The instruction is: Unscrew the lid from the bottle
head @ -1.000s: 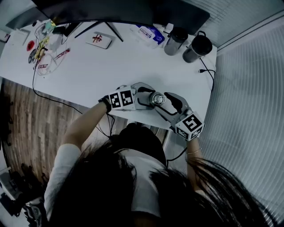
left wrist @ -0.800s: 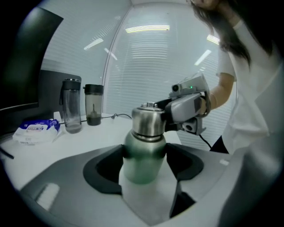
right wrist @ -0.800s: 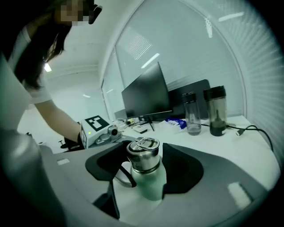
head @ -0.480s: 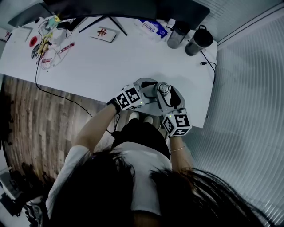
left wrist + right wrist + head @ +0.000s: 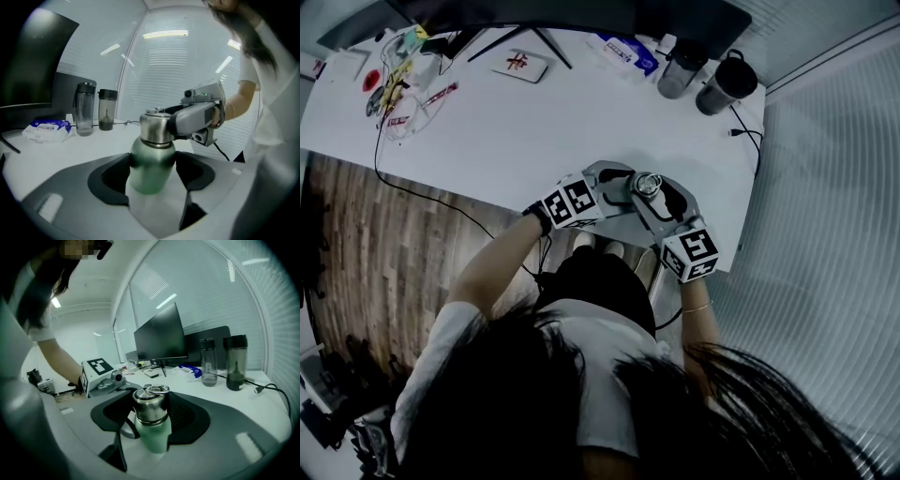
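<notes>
Here we are at the near edge of the white bench [image 5: 534,122], right-hand end, and both tools are on the same target. The green bottle [image 5: 150,164] stands upright on the bench. The left gripper [image 5: 152,176] comes in low, its two dark pads pressed against either side of the green body: a firm pinch, no gap showing on either side. Up top, the steel lid [image 5: 151,405] is seated on the neck, with its loop handle lying flat on the crown. The right gripper [image 5: 151,420] is wrapped around that lid, one ribbed pad on each side and both in contact (the green body drops away below the pads). From the head view the two grippers meet at an angle over the bottle, marker cubes pointing back toward the person. Far across the bench, near the back right corner, two dark-lidded tumblers [image 5: 701,80] stand side by side, with a dark monitor [image 5: 159,338] to their left.
</notes>
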